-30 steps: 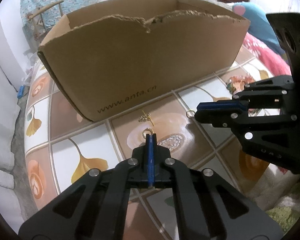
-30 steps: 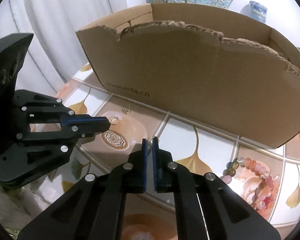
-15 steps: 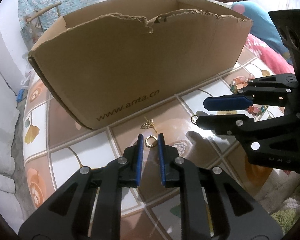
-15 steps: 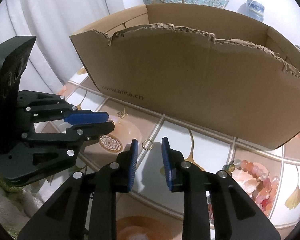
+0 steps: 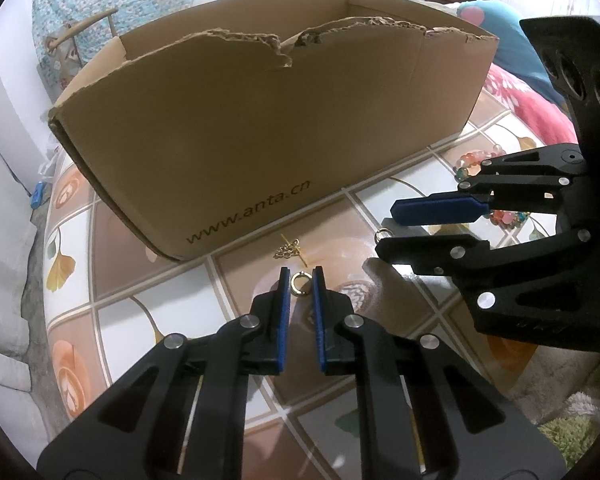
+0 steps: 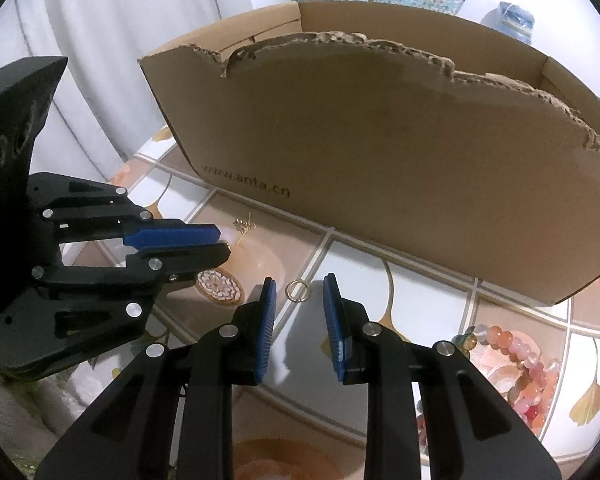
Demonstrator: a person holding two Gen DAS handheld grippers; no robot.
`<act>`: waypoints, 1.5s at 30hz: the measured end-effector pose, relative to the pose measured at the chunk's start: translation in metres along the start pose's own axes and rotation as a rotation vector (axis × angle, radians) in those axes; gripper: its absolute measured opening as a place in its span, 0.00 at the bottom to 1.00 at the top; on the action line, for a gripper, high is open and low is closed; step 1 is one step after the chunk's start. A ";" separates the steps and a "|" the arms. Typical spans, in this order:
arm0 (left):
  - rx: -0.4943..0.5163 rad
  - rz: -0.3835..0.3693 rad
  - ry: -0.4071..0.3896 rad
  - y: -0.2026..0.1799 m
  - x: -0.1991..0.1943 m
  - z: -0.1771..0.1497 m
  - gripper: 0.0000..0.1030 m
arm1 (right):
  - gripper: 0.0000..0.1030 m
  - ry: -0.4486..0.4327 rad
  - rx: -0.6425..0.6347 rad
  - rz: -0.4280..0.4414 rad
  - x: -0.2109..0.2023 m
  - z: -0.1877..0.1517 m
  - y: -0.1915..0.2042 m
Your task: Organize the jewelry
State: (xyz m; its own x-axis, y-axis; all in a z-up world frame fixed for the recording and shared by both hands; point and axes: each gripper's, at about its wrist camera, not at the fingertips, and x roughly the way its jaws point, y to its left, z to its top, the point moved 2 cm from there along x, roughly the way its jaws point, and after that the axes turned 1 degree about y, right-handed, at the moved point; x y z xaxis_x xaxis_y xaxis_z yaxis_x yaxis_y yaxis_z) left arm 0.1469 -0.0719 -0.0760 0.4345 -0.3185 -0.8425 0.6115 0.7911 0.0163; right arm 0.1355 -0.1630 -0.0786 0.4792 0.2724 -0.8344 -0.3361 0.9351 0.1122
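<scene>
Rings lie loose on the tiled bench (image 5: 112, 320), one in front of each gripper, and neither is held. The left gripper (image 5: 300, 276) has its jaws parted a little, with a small gold ring (image 5: 300, 283) flat on the tile right between the tips. The right gripper (image 6: 298, 284) stands wider open, and a thinner ring (image 6: 297, 291) lies just ahead of its gap.

The step in hand looks like picking these two rings up for the cardboard box (image 5: 260, 128) behind them. To do it well, each gripper should probably come down until its tips nearly touch the tile and then close slowly across the ring's width, since so thin a hoop lying flat could slide or flip away if the pads (image 6: 266, 332) catch only one edge. The right one likely needs to move forward slightly first, so the ring sits fully between its pads. The torn front wall of the box is high, so a clear lift would be needed before carrying anything over it.

Both rings are plain, shiny hoops; the left one looks thicker. A small gold chain piece with a pin (image 5: 290, 249) lies between that ring and the box, close to the box wall. A bracelet (image 6: 516, 364) of pink, orange and green beads rests on the bench off to the right, partly hidden by the right gripper in the left view.
</scene>
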 end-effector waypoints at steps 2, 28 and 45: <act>0.003 0.001 0.000 0.000 0.000 0.000 0.10 | 0.24 0.003 -0.012 -0.009 0.002 0.002 0.002; 0.032 0.021 -0.009 -0.010 -0.001 0.000 0.01 | 0.05 -0.007 -0.008 -0.021 -0.003 0.000 0.006; -0.036 -0.043 -0.015 -0.007 -0.019 -0.015 0.11 | 0.36 -0.004 0.059 0.012 -0.021 -0.009 -0.008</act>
State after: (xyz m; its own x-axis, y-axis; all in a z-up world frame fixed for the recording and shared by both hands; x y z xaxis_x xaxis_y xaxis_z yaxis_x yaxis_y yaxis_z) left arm 0.1241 -0.0634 -0.0682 0.4184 -0.3608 -0.8336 0.6057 0.7947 -0.0399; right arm 0.1211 -0.1781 -0.0671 0.4783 0.2846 -0.8308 -0.2937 0.9434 0.1541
